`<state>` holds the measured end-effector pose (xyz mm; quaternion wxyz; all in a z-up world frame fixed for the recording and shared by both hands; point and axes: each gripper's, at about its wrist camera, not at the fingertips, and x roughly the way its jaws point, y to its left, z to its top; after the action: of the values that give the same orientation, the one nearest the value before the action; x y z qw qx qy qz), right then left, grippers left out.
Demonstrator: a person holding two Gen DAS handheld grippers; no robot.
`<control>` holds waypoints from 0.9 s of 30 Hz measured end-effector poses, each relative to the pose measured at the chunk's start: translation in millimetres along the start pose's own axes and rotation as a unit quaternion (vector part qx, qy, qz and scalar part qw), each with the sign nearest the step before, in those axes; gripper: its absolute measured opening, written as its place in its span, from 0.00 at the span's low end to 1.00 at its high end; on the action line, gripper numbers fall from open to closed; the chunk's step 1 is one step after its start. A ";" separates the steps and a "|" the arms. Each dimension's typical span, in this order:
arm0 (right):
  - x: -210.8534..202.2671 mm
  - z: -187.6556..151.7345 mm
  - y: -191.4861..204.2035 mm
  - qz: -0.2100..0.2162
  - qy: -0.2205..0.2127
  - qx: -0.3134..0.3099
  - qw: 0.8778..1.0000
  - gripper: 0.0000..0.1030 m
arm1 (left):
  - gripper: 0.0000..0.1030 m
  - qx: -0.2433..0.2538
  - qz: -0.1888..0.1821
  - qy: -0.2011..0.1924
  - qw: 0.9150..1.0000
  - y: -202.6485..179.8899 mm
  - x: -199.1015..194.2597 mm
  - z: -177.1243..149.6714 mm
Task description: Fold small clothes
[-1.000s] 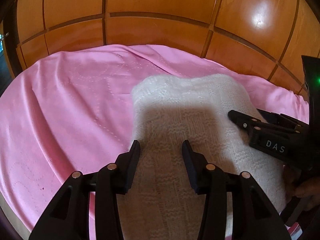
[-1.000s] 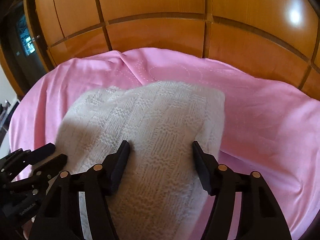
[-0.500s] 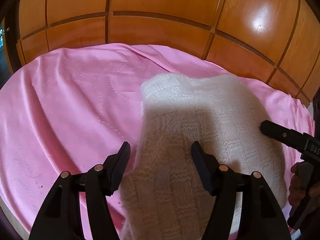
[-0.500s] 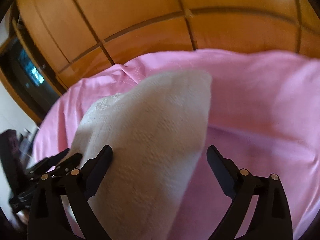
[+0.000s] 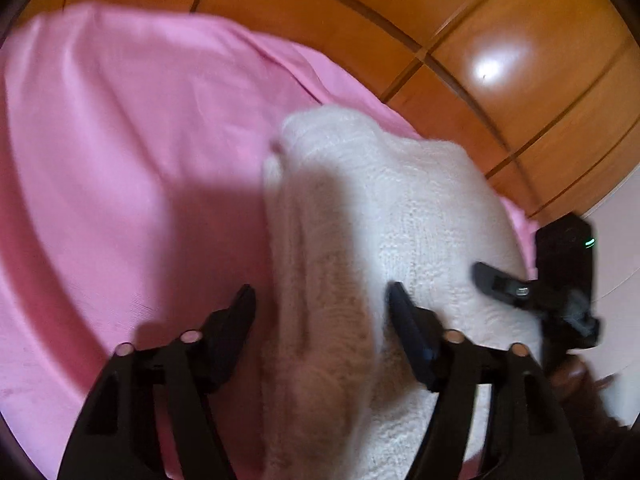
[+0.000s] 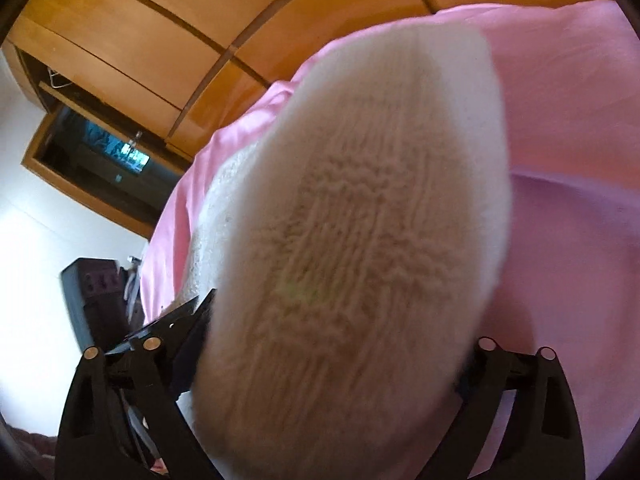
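Note:
A white knitted garment [image 5: 392, 248] lies bunched on the pink bedsheet [image 5: 120, 152]. My left gripper [image 5: 320, 320] is open, its fingers standing either side of the garment's raised left fold. In the right wrist view the garment [image 6: 360, 240] is lifted close to the lens and fills the frame. My right gripper [image 6: 336, 344] has its jaws wide apart with the cloth draped between them; the fingertips are hidden by the cloth. The right gripper also shows at the right edge of the left wrist view [image 5: 532, 292].
Orange wooden wardrobe panels [image 5: 480, 40] stand behind the bed. In the right wrist view a dark doorway [image 6: 100, 152] and a dark box [image 6: 92, 296] by the white wall are at the left, past the bed's edge. The pink sheet [image 6: 580, 200] stretches to the right.
Both grippers opened wider and swung: the left view turned left, the right view tilted. The garment's right side rose toward the right camera, and its left edge folded up.

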<state>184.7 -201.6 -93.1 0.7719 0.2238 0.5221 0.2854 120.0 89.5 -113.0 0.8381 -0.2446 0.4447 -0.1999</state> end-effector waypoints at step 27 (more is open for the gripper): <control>-282.2 -24.7 -119.8 -0.163 -0.249 0.069 0.952 0.58 | 0.25 0.270 -0.091 0.126 0.950 -353.7 203.0 5.2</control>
<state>104.0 -479.0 12.5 0.8959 0.2528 0.3612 0.0543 189.3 -304.6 -34.1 0.7882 -0.0216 0.4524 -0.4167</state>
